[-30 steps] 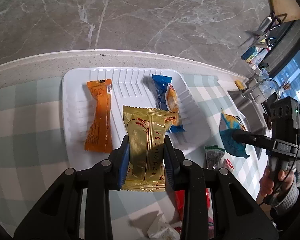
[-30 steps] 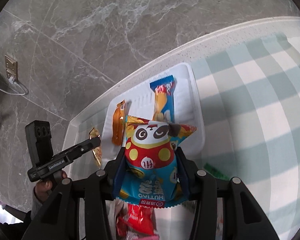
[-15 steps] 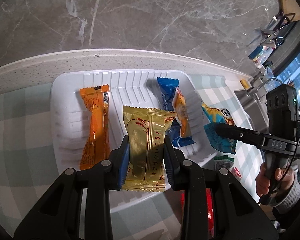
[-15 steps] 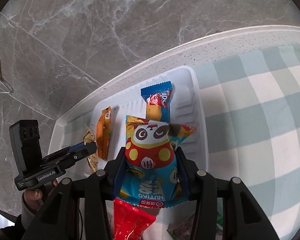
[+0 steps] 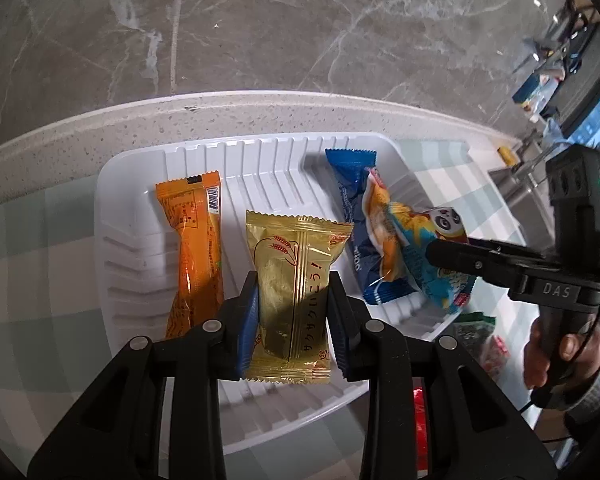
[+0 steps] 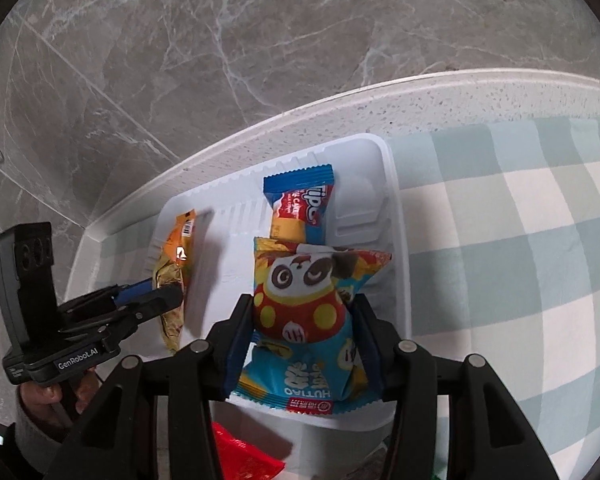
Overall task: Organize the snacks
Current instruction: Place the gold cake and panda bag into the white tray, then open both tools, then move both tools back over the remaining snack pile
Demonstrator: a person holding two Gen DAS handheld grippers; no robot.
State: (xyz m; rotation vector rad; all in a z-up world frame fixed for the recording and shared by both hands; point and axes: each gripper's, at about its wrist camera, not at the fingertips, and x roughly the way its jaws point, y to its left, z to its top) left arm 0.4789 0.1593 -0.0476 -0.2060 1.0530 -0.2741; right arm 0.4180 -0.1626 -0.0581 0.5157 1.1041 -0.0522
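Left wrist view showed that both my grippers had carried their packets in over the white tray (image 5: pixel 112 208) during the last second, where a moment before the tray sat further off and the right one hung well outside its rim. The left gripper (image 5: pixel 292 312) was pinching the gold packet (image 5: pixel 296 280) at its waist, between the orange packet (image 5: pixel 192 248) and the blue packet (image 5: pixel 352 236) already lying in the tray. In the right wrist view, the right gripper (image 6: pixel 304 320) had the panda packet (image 6: pixel 304 312) between its pads, and its jaws were opening, so I judged the release had begun; whether the pads were already clear of the film I could not quite tell through the fisheye bulge. The panda packet hung over the right part of the tray, overlapping the blue packet's near end.

For the task, that meant two snacks were placed, two more were about to land, and a red packet (image 6: pixel 244 456) and some others waited outside the tray.

As for materials, the tray was thin moulded plastic, ribbed along floor and walls, with rounded corners. All packets were glossy pillow wrappers with crimped, saw-toothed ends. The gold one was flat and foil-bright, its film creasing under the pads. The orange one was narrow and twisted at its middle. The panda packet looked puffed and soft. The checked cloth (image 6: pixel 520 240) under the tray lay smooth on a speckled counter (image 5: pixel 260 112) before a veined stone wall.
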